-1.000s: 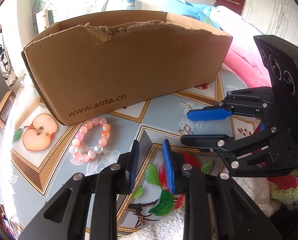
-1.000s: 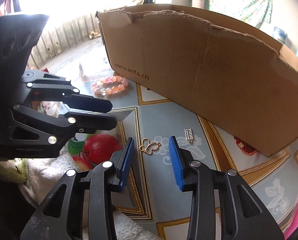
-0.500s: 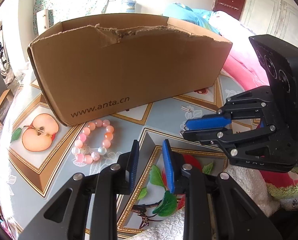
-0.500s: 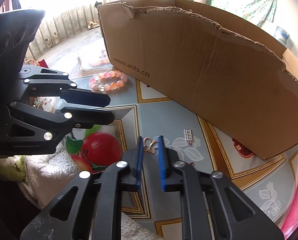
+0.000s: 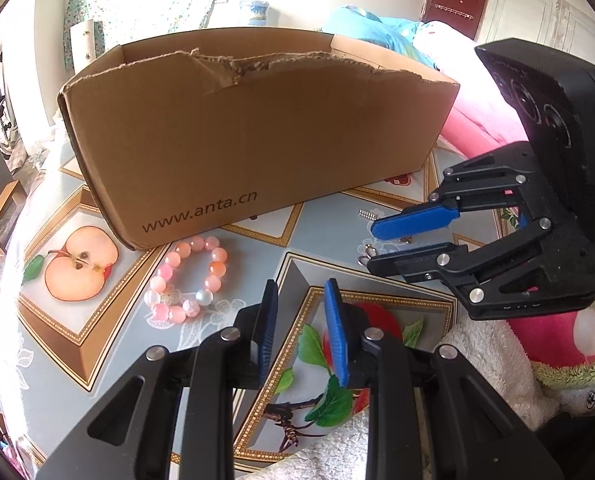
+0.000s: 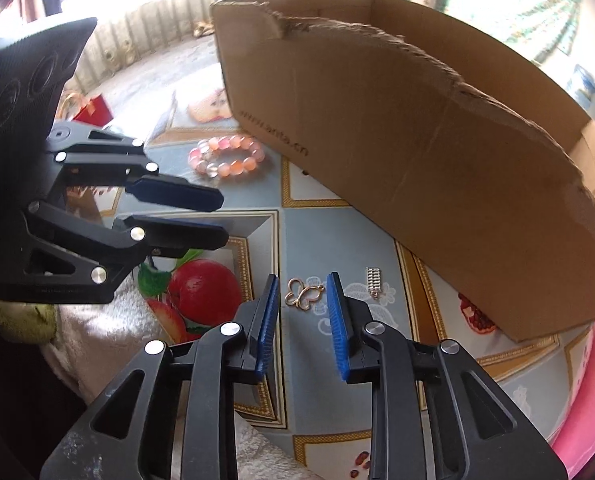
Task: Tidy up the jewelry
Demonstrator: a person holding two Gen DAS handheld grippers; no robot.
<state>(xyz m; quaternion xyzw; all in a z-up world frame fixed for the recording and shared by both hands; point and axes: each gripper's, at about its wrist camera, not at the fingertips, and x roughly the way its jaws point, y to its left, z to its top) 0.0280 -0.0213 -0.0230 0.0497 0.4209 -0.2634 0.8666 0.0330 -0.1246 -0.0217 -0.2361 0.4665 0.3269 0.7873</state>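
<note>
A gold butterfly pendant [image 6: 309,295] lies flat on the fruit-patterned tablecloth [image 6: 329,236], just beyond and between the blue pads of my right gripper [image 6: 302,284]. Its jaws are opening and the pads do not press on the pendant. A small silver clasp [image 6: 373,282] lies just right of it. A pink bead bracelet [image 5: 217,270] rests by the front left corner of the brown cardboard box [image 5: 257,140]. My left gripper [image 5: 301,296] hovers near the bracelet, narrowly open with nothing between its fingers. In the left wrist view the right gripper [image 5: 371,248] half hides the pendant.
The open box [image 6: 417,160] with a torn top edge stands along the far side of the table. White fluffy cloth [image 5: 477,344] covers the near edge. Pink bedding [image 5: 481,120] lies to the right. In the right wrist view the left gripper [image 6: 222,219] hangs close on the left.
The right gripper's jaws closed almost fully around the pendant, then parted again. The pendant still lies on the cloth. The right gripper shifted a little; the left gripper kept still.
</note>
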